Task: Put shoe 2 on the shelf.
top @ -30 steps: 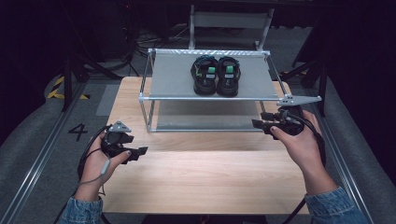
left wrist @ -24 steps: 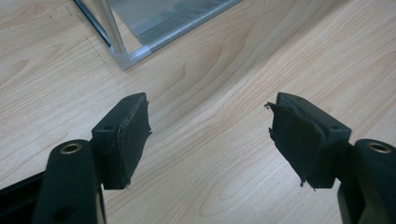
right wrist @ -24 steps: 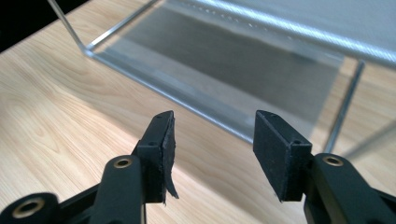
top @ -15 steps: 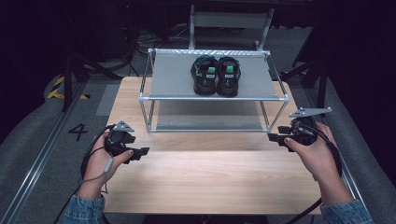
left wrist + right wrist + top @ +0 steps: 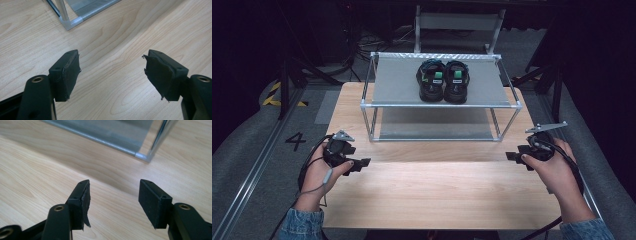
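Your left gripper (image 5: pixel 361 163) hovers released over the bench (image 5: pixel 437 195) near its left edge, holding nothing. Your right gripper (image 5: pixel 512 156), near the right edge, has just been spreading its jaws, nothing between them. The 2 sandals (image 5: pixel 444 81) sit together on the rack (image 5: pixel 397 80), toward its back edge.

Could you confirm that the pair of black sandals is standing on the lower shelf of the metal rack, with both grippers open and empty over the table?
Not quite: the pair of black sandals stands on the top shelf of the metal rack, as the high view shows. The rest holds: the left gripper and right gripper are open and empty.
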`<act>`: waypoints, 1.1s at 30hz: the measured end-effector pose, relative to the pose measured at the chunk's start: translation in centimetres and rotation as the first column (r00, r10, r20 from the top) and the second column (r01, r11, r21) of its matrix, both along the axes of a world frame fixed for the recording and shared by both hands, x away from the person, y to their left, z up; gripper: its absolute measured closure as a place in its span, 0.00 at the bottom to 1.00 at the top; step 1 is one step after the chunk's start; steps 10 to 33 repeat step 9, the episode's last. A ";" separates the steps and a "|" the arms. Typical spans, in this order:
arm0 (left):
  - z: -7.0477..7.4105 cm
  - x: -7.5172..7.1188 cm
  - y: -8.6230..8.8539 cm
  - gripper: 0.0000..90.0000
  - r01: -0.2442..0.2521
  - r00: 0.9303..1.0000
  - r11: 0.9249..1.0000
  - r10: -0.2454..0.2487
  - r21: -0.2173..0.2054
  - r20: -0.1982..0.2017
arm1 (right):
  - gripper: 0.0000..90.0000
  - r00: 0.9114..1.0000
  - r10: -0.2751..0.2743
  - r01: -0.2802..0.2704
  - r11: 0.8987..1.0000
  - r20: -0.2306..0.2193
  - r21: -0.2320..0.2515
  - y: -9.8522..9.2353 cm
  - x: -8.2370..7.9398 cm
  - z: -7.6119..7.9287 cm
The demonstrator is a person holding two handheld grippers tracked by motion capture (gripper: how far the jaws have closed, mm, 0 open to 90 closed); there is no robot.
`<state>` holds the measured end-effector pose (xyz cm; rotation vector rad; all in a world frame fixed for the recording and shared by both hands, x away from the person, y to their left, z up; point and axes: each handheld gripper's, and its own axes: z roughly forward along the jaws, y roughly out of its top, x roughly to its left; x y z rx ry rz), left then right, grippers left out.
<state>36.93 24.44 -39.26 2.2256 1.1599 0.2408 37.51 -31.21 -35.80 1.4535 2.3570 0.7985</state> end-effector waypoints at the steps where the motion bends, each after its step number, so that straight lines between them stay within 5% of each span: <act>1: 0.0 0.0 0.0 0.31 0.001 1.000 1.000 -0.001 0.001 0.000 | 0.48 1.000 0.000 0.000 1.000 -0.005 -0.008 -0.1 0.0 -0.2; 33: -0.1 0.1 -0.1 0.31 0.006 1.000 1.000 -0.006 0.007 -0.005 | 0.46 1.000 -0.012 0.012 1.000 -0.023 -0.010 -0.5 -0.1 -1.1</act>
